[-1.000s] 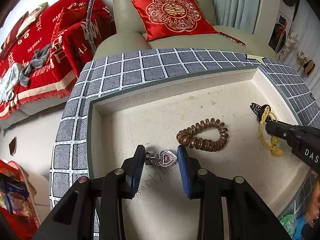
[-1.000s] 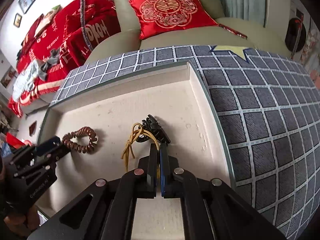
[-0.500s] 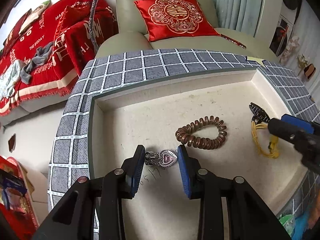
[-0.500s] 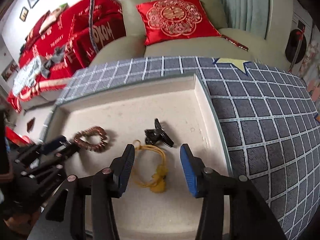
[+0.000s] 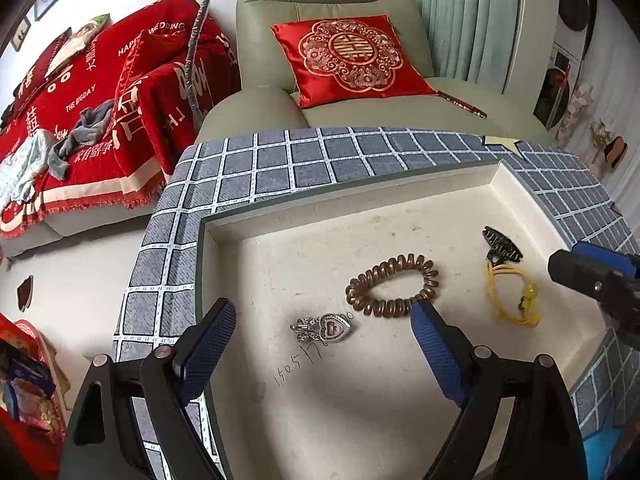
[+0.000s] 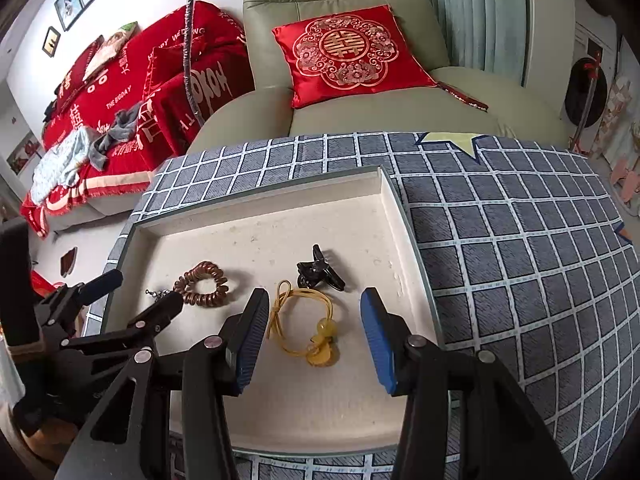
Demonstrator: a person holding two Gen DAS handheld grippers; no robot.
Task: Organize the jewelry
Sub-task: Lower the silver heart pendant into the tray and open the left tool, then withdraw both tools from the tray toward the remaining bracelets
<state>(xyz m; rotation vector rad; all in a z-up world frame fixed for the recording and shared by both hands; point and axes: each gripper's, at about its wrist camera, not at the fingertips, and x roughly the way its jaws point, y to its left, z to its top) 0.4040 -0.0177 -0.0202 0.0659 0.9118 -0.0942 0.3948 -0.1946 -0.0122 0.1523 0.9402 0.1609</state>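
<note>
A shallow white tray point(image 5: 360, 196) lies on a checked grey cloth. A silver heart pendant point(image 5: 325, 327) rests on the tray floor between the fingers of my left gripper point(image 5: 322, 346), whose jaws are opening wide and do not touch it. A brown spiral hair tie point(image 5: 394, 309) lies just beyond the right finger. In the right wrist view a yellow cord bracelet point(image 6: 320, 354) with amber beads lies loose between the fingers of my right gripper point(image 6: 315, 338), which is open. A black hair claw point(image 6: 318, 272) sits just behind the cord.
The checked grey cloth point(image 6: 520, 260) covers the table all around the tray. A green armchair point(image 5: 360, 112) with a red cushion point(image 5: 352, 60) stands behind, and a red-draped sofa point(image 5: 80, 120) is to the left. Handwritten digits point(image 5: 296, 364) mark the tray floor.
My left jaws spread wide and let go of the heart pendant, which stays on the tray. My right gripper opened, dropped the yellow cord and drew back upward.
</note>
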